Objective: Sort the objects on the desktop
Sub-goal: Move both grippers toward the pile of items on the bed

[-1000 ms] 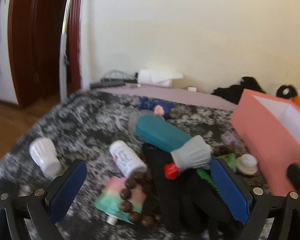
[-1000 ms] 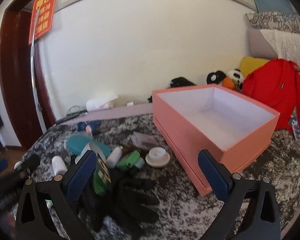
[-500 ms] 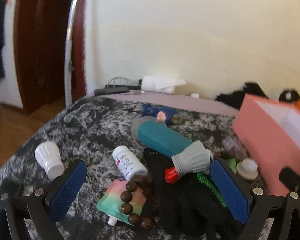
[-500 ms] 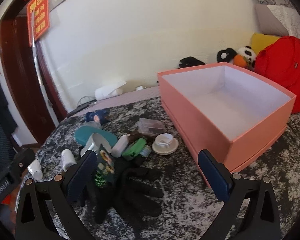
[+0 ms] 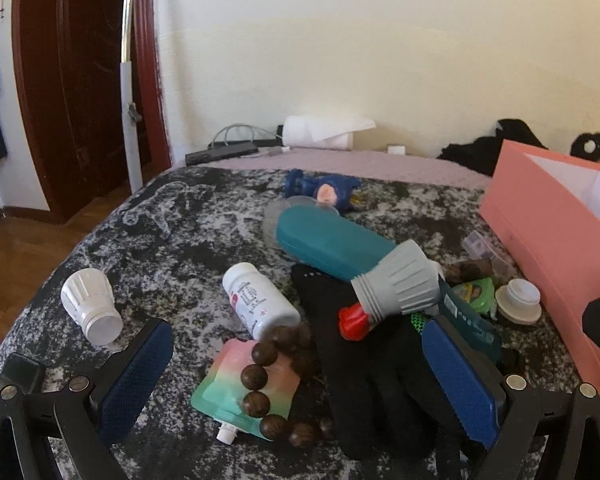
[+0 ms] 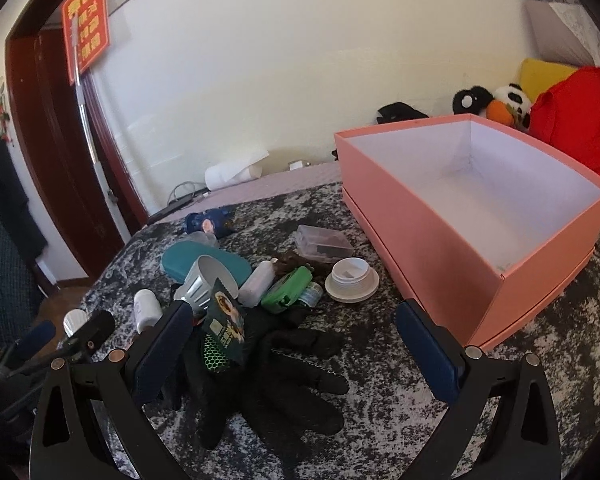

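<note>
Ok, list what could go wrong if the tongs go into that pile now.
1. The grey funnel-shaped lamp part lies across the teal case and black gloves; pulling either may roll it off.
2. The wooden bead bracelet drapes over the pastel pouch and could drag along.
3. Both the left tongs and right tongs are open over the gloves, risking a clash.

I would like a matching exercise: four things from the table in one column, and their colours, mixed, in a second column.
Things:
1. storage box
2. glasses case
3. glove
4. pill bottle

Colours:
A. black
B. white
C. pink
D. teal

Pairs: 1-C, 2-D, 3-A, 4-B
</note>
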`<action>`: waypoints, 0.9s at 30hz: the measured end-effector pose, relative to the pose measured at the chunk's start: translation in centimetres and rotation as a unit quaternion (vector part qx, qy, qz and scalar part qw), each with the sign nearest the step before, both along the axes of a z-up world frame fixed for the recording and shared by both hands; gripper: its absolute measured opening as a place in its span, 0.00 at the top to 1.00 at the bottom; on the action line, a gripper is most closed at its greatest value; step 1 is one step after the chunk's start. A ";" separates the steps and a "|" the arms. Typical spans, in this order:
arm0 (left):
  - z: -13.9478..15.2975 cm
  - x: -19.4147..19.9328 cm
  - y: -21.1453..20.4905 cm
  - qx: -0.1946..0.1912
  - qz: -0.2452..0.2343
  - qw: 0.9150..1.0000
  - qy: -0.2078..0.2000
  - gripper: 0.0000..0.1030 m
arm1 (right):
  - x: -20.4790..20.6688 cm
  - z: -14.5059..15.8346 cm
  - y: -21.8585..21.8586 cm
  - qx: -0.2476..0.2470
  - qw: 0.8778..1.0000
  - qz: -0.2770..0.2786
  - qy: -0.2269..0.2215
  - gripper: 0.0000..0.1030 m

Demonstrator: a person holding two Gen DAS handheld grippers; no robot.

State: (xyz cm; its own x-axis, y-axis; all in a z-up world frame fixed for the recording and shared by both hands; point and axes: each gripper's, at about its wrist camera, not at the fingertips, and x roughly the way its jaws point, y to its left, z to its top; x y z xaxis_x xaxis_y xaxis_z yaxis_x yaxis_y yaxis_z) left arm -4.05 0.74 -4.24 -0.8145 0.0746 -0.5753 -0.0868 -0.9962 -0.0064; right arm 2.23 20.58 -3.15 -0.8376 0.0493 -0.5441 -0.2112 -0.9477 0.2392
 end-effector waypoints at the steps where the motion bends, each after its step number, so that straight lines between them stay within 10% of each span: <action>1: 0.0 0.0 0.1 -0.001 0.000 1.000 0.000 0.01 | 0.0 0.0 0.0 0.000 1.000 -0.001 0.000 0.00; 18: 0.2 0.1 -2.0 0.017 0.034 0.999 -0.011 0.01 | 0.2 -0.2 -0.4 0.002 1.000 0.005 -0.010 0.00; 27: 0.0 -1.3 -9.8 0.066 0.141 0.987 -0.037 0.01 | 0.2 -0.2 -0.5 -0.001 1.000 0.016 -0.008 0.00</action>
